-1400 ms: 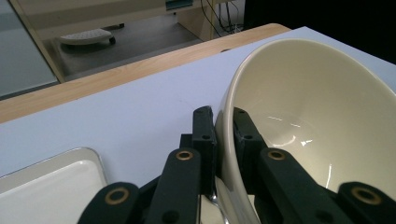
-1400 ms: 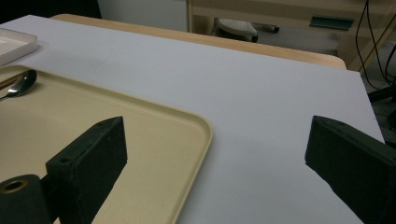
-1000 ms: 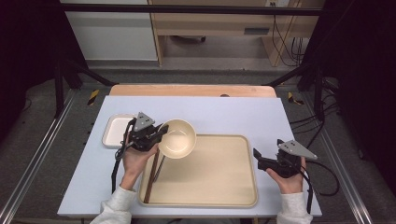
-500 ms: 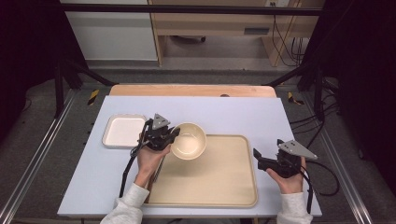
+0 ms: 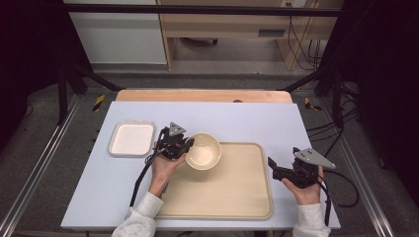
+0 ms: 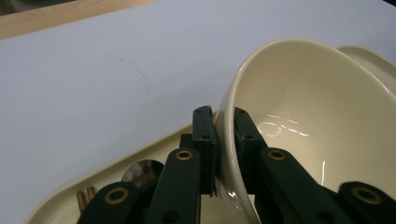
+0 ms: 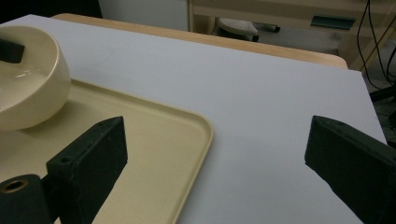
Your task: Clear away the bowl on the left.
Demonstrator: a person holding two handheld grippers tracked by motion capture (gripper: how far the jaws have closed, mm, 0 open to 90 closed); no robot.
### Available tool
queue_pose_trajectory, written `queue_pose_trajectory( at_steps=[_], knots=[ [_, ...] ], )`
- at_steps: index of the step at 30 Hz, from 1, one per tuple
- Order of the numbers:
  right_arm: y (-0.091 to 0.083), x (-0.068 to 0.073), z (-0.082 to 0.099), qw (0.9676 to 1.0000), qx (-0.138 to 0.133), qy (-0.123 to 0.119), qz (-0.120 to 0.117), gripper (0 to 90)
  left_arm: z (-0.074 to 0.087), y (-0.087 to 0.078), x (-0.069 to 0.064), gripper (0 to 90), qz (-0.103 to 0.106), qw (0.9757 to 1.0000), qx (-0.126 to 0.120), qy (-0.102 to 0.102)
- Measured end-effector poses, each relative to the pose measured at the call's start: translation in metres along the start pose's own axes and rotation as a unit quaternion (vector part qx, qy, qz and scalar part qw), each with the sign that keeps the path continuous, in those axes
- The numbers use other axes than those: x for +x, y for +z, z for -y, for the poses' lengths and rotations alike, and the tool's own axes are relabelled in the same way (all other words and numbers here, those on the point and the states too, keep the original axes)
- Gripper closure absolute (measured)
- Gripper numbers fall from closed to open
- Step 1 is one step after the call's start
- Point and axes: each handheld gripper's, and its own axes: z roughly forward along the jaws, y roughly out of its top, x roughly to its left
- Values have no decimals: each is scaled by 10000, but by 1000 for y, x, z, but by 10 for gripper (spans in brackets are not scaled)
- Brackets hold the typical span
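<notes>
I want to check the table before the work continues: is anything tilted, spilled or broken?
Nothing is spilled or broken. The round cream bowl is tilted, because the left gripper pinches its rim between its fingers above the flat beige tray. The white square dish lies flat.

Probably a lab: black frame rails [image 5: 64,89], loose cables [image 5: 301,44] and one worktable [image 5: 148,106].

Both grippers are chunky matte black things. The left gripper [image 5: 190,143] and right gripper [image 5: 271,163] each have a grey three-cornered plate on top and a black cable trailing back. Up close the jaws are flat black blocks on arms with brass-ringed pivot holes. Sleeves are light grey knit.
</notes>
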Motion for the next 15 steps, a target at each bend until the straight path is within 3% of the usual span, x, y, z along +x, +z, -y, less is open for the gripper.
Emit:
queue_pose_trajectory(
  at_steps=[10, 15],
  knots=[
    [-1, -1, 0, 10000, -12, -13, 5, 62, 3, 11, 1, 822, 81, 9998, 110, -110],
    [-1, -1, 0, 10000, -13, -10, 6, 62, 4, 14, 5, 827, 25, 9997, 218, -127]
  ],
)
